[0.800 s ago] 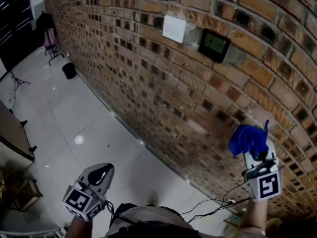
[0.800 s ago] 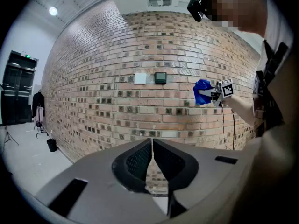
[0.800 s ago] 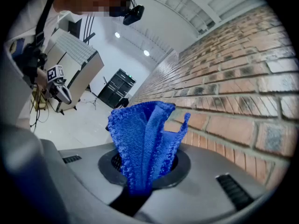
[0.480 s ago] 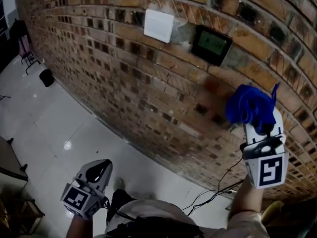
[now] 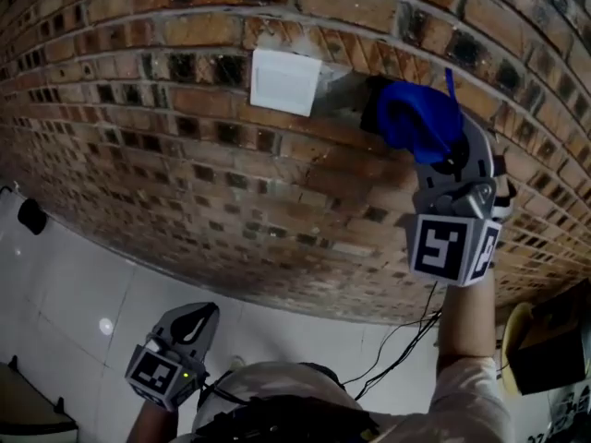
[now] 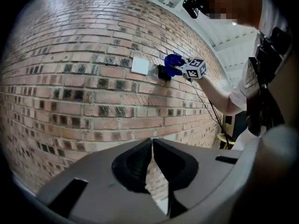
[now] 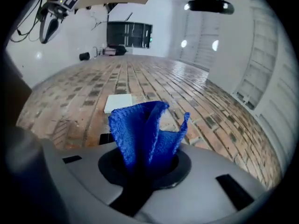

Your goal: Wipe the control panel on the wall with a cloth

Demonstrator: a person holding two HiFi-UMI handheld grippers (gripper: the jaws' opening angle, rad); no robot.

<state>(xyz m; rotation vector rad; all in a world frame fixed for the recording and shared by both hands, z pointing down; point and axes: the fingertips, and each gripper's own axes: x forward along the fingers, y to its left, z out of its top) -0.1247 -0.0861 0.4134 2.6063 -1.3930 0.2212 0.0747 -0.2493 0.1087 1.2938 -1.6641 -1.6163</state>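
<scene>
Lowest and nearest to the person, the left gripper [image 5: 200,315] hangs by the body. Its jaws are pressed together with nothing between them, and they point at bare brick.

The right gripper [image 5: 445,153] is raised on an outstretched arm. Its jaws pinch the cloth [image 7: 145,133] by its lower part. The cloth is a deep blue, knitted-looking fabric. It is bunched into upright folds, with one taller lobe on the left and a small corner poking up at the right. The bundle stands out beyond the jaw tips, so it is the part closest to the wall.

In the head view the cloth covers most of the control panel [image 6: 163,73]. Only a dark sliver of the panel shows at the cloth's left edge. From the left gripper view, the panel is a small black box standing out from the bricks. The blue bundle sits at its right side, touching it or very nearly so; I cannot tell whether it presses on the face.

Just left of the panel, a plain white square plate [image 5: 285,81] is fixed to the same course of bricks. It is apart from the cloth.

The brick wall [image 5: 175,169] is brown and red with dark mortar. It runs down to a pale tiled floor [image 5: 78,280]. Black cables [image 5: 406,344] trail down the wall below the raised arm.
</scene>
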